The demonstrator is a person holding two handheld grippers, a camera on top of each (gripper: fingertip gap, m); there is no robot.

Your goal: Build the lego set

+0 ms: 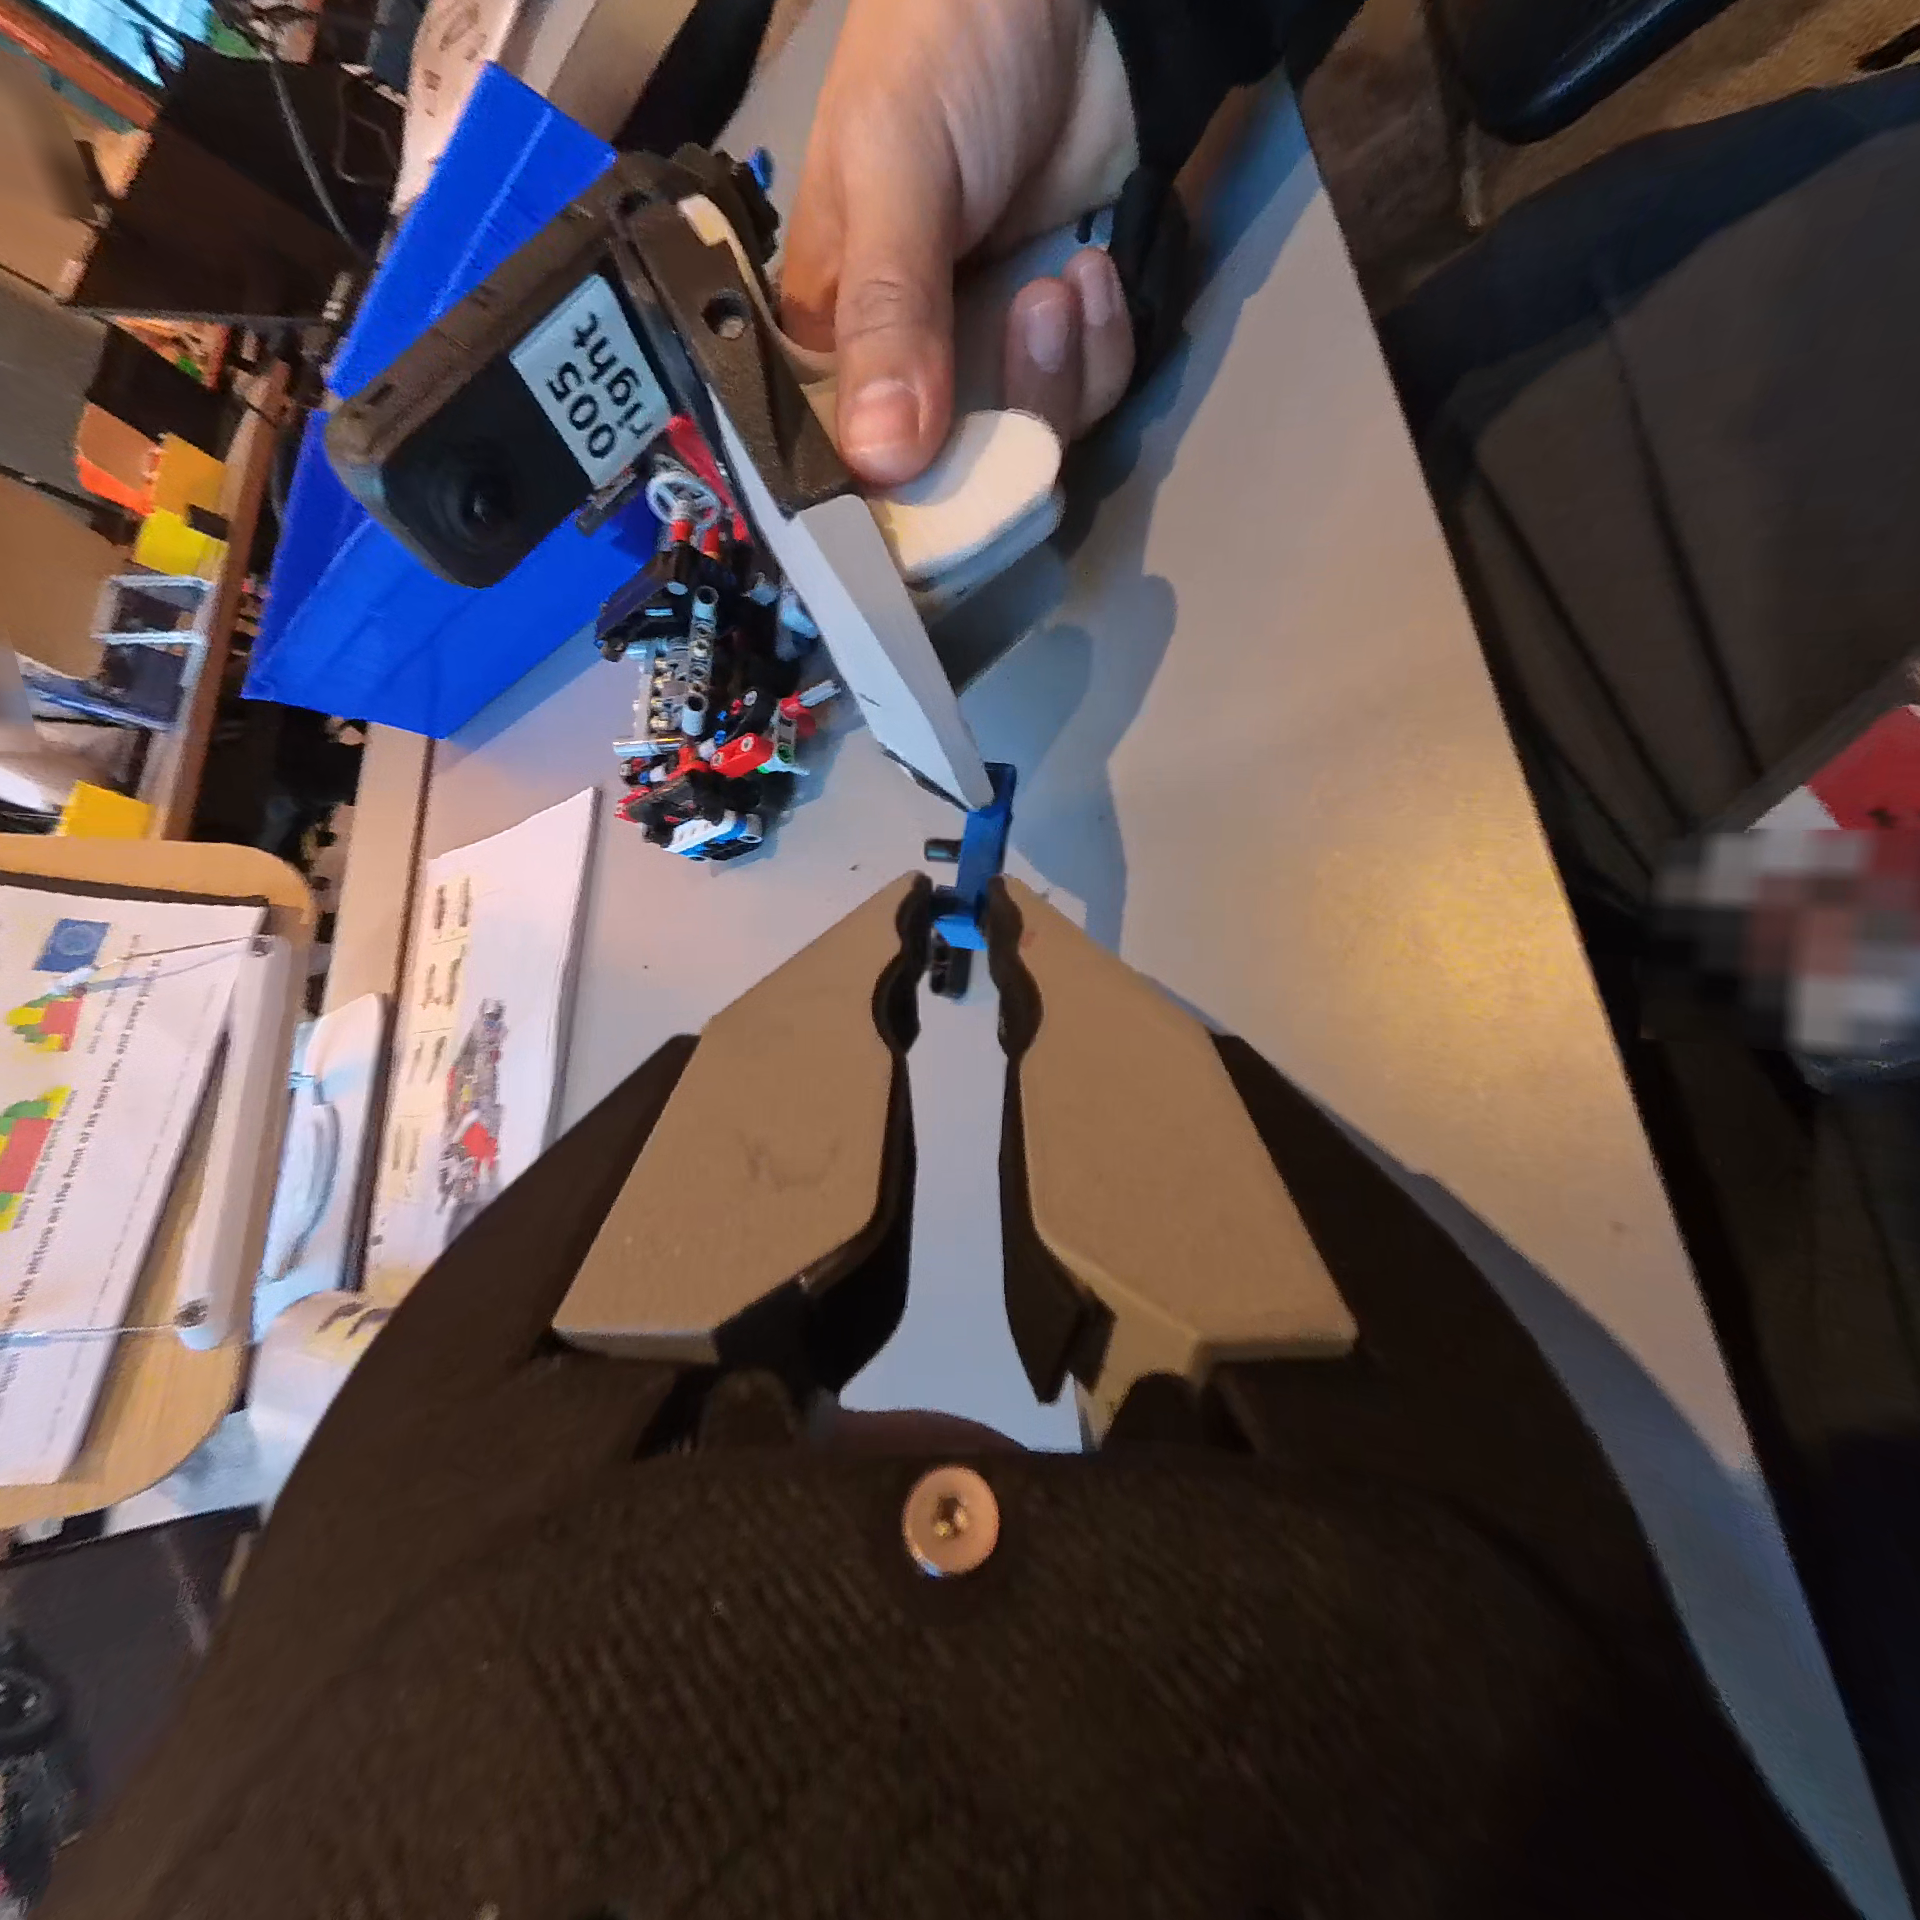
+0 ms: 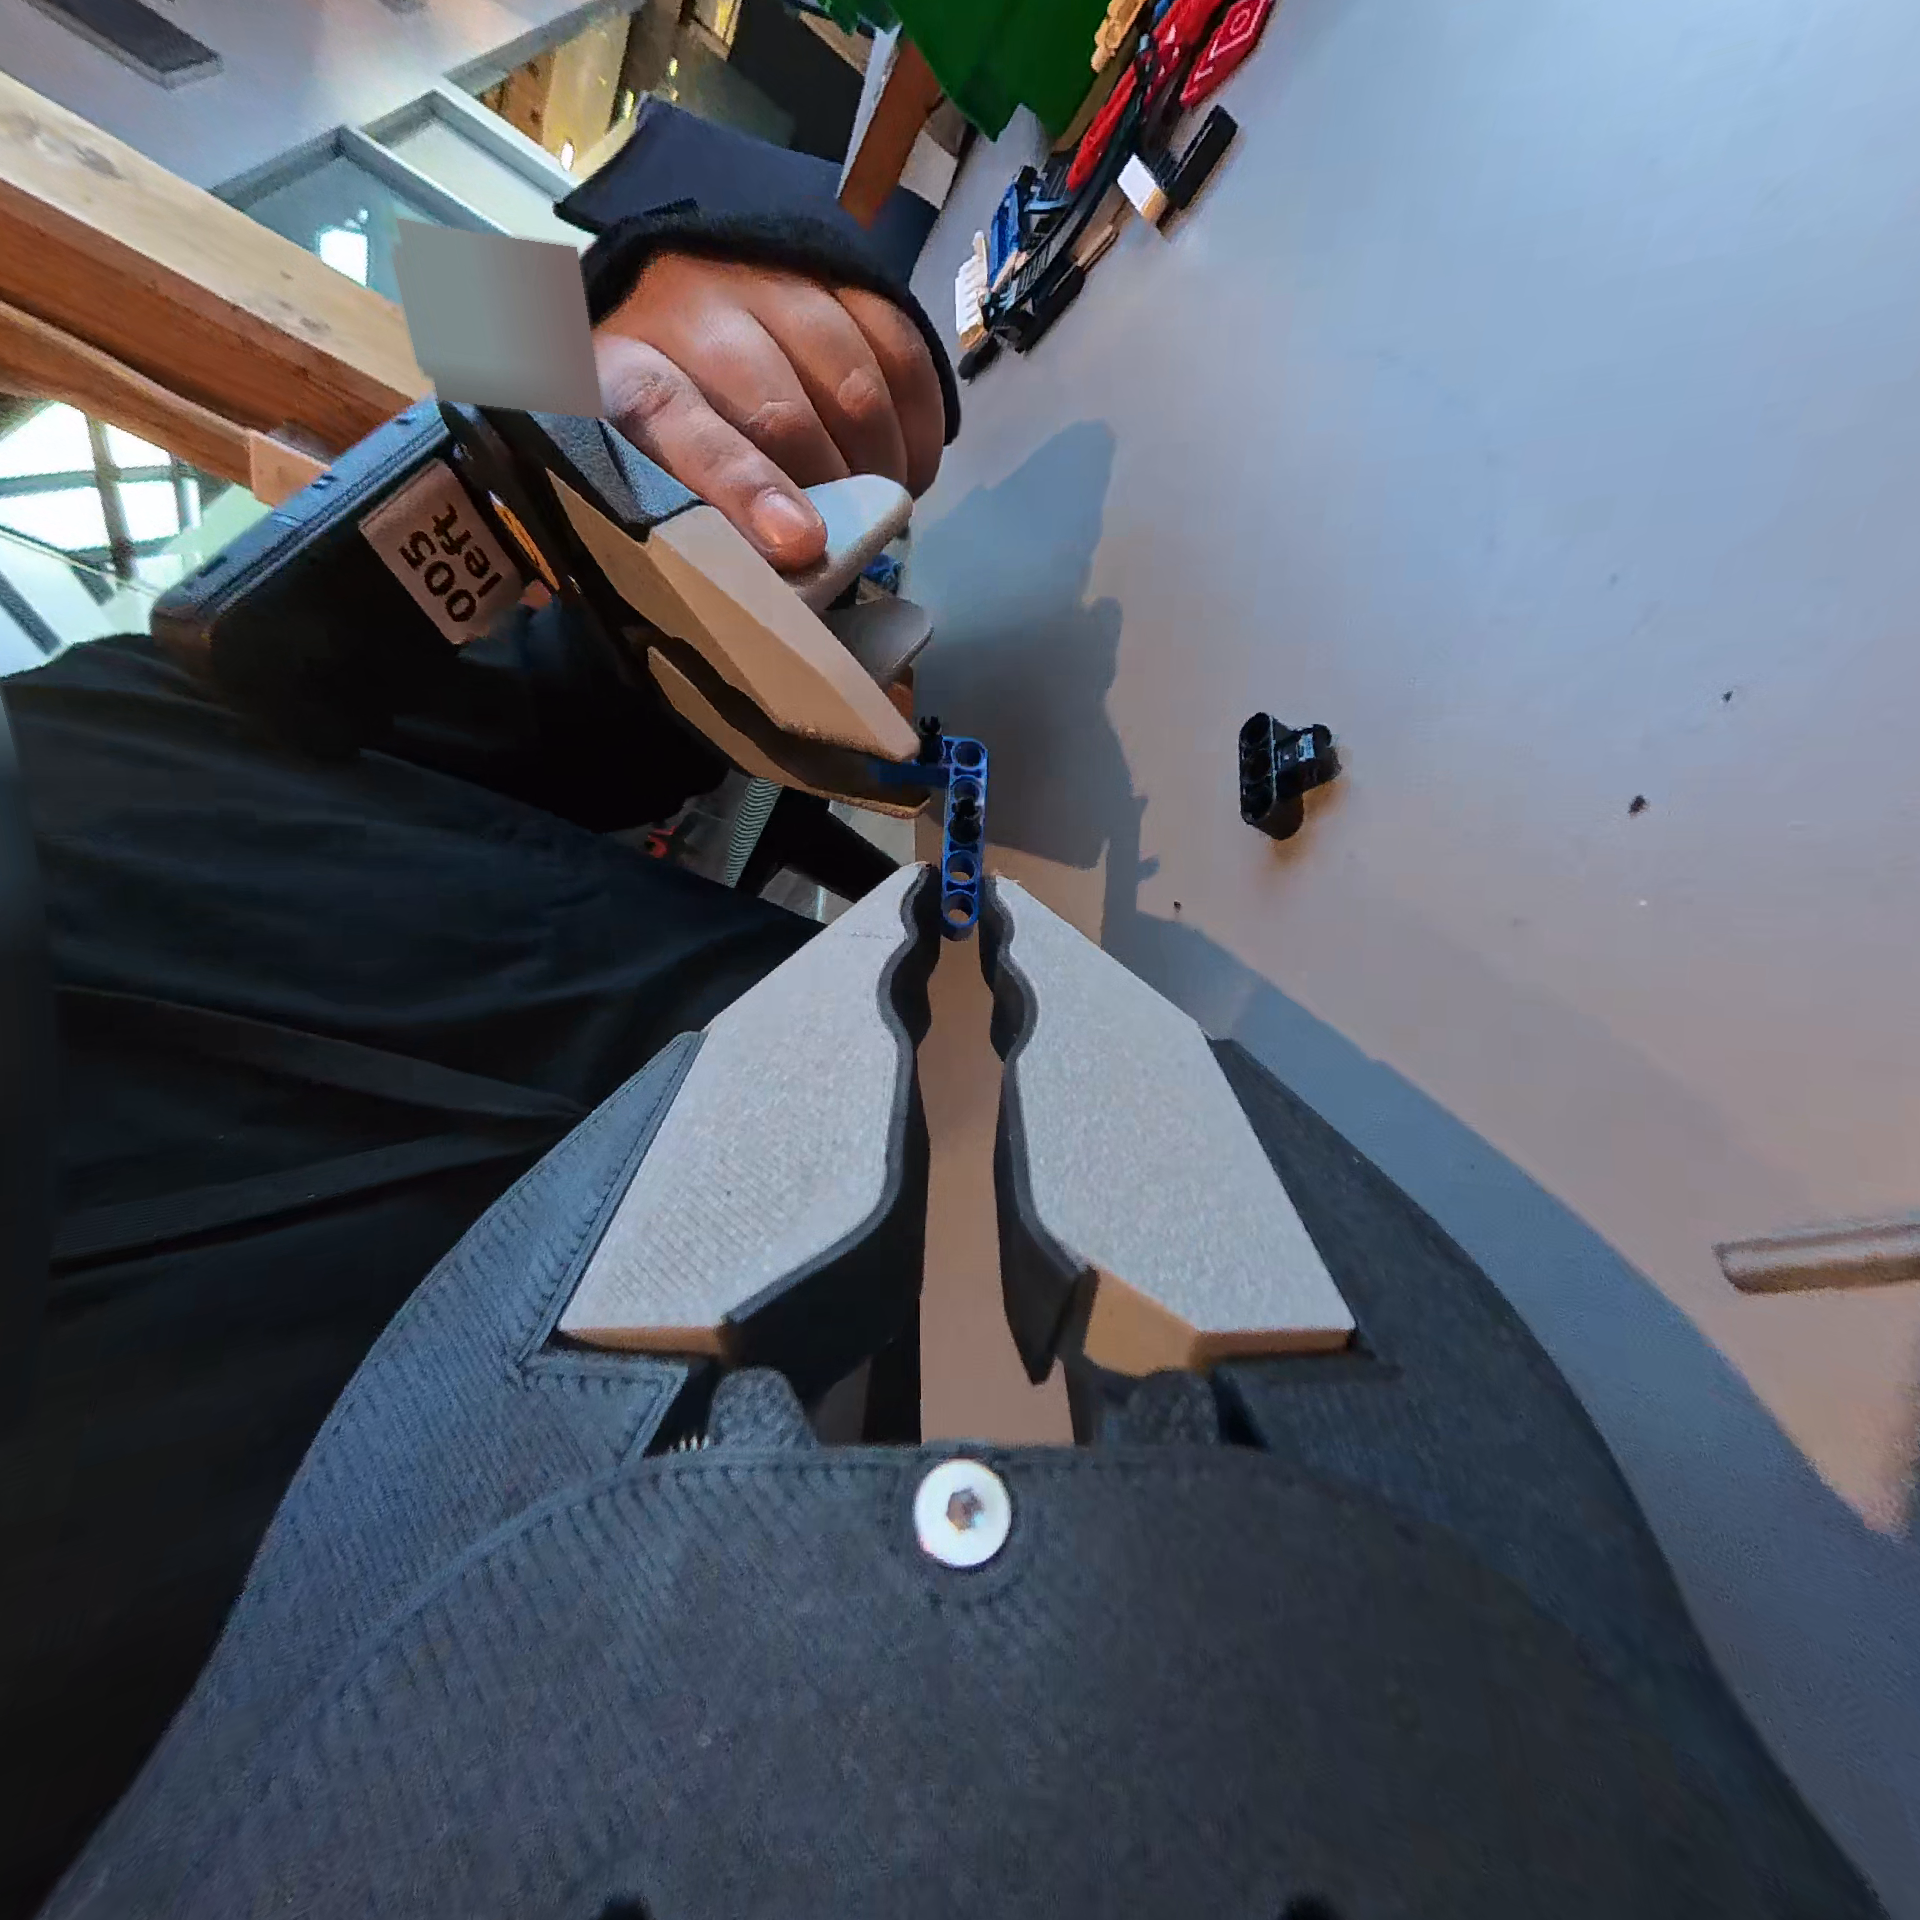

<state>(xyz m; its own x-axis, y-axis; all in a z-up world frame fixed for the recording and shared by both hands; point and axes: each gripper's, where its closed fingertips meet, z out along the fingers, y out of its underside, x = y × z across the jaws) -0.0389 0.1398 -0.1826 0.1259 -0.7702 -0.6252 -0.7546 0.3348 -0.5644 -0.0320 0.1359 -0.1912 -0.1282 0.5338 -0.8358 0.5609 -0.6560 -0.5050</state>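
Note:
A small blue L-shaped lego beam (image 1: 982,844) with holes is held in the air between both grippers, above the grey table (image 1: 1299,935). My left gripper (image 1: 956,906) is shut on its short end. My right gripper (image 2: 961,896) is shut on the long end of the beam (image 2: 961,844). Black pins (image 2: 966,806) sit in the beam's holes, and one sticks out to the side (image 1: 940,850). The right gripper (image 1: 977,795) reaches in from the upper left in the left wrist view. The left gripper (image 2: 914,774) reaches in from the left in the right wrist view.
A pile of loose lego parts (image 1: 707,707) lies beyond the grippers beside a blue bin (image 1: 447,468). An instruction booklet (image 1: 488,1018) lies to the left. A black connector piece (image 2: 1283,774) lies alone on the table; more parts (image 2: 1091,208) lie farther off. Only a small space, under 4 cm, lies between the two pairs of fingers.

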